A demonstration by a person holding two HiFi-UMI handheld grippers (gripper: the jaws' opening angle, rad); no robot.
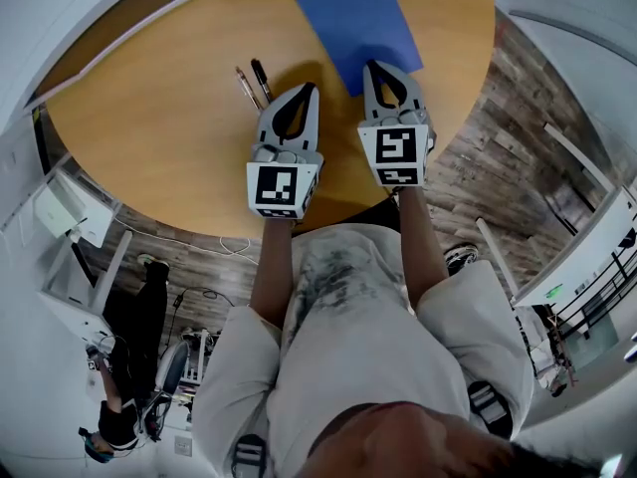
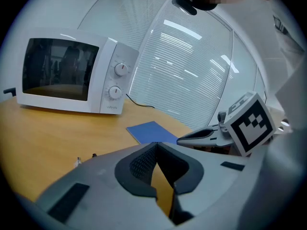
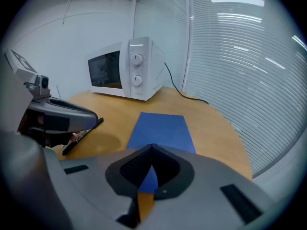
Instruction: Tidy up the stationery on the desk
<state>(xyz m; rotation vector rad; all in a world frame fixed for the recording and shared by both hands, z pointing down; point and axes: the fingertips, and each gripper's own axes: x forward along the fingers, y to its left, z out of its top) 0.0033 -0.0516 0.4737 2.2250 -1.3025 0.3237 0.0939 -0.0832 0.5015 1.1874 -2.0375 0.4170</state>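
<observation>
A blue notebook [image 1: 358,23] lies flat on the round wooden desk [image 1: 149,98], also seen as the blue notebook [image 3: 160,128] and the notebook [image 2: 151,132]. Two pens [image 1: 253,84] lie side by side left of it; one black pen [image 3: 82,135] shows in the right gripper view. My left gripper [image 1: 310,89] hovers just right of the pens, jaws shut and empty. My right gripper [image 1: 378,68] hangs over the notebook's near edge, jaws shut with nothing in them.
A white microwave [image 2: 72,75] stands at the far side of the desk, with its black cable [image 3: 184,92] trailing along the blinds. White papers [image 1: 90,53] lie at the desk's left edge. The desk's near rim is right below the grippers.
</observation>
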